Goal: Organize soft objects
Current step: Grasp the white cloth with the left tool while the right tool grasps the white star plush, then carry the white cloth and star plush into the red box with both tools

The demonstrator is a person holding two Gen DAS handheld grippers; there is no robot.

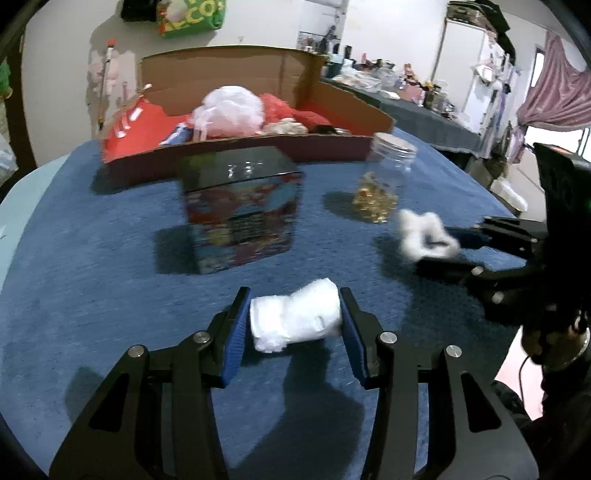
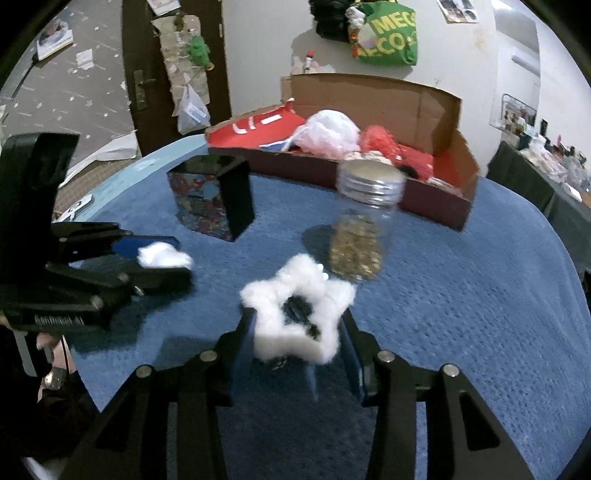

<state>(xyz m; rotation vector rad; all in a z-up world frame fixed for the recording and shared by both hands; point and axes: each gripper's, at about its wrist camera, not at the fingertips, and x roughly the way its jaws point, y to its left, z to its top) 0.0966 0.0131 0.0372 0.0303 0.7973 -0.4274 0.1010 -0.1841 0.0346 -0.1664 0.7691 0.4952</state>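
Note:
My left gripper [image 1: 293, 317] is shut on a rolled white cloth [image 1: 295, 319], both blue pads pressing its ends just above the blue tablecloth. In the right wrist view that cloth [image 2: 162, 255] shows as a white lump in the left gripper [image 2: 162, 258]. My right gripper [image 2: 297, 332] is shut on a fluffy white star-shaped scrunchie [image 2: 295, 314] with a dark centre. The left wrist view shows the scrunchie [image 1: 424, 236] in the right gripper [image 1: 436, 247] at the right. Behind stands a cardboard box [image 1: 332, 146] holding a white puff [image 1: 231, 109] and red soft things.
A dark patterned tin [image 1: 240, 206] stands mid-table, and a clear jar [image 1: 384, 177] with gold bits and a silver lid stands to its right. The blue tablecloth [image 1: 92, 258] covers a round table. A cluttered counter [image 1: 406, 96] lies beyond, and a green bag [image 2: 388, 33] hangs on the wall.

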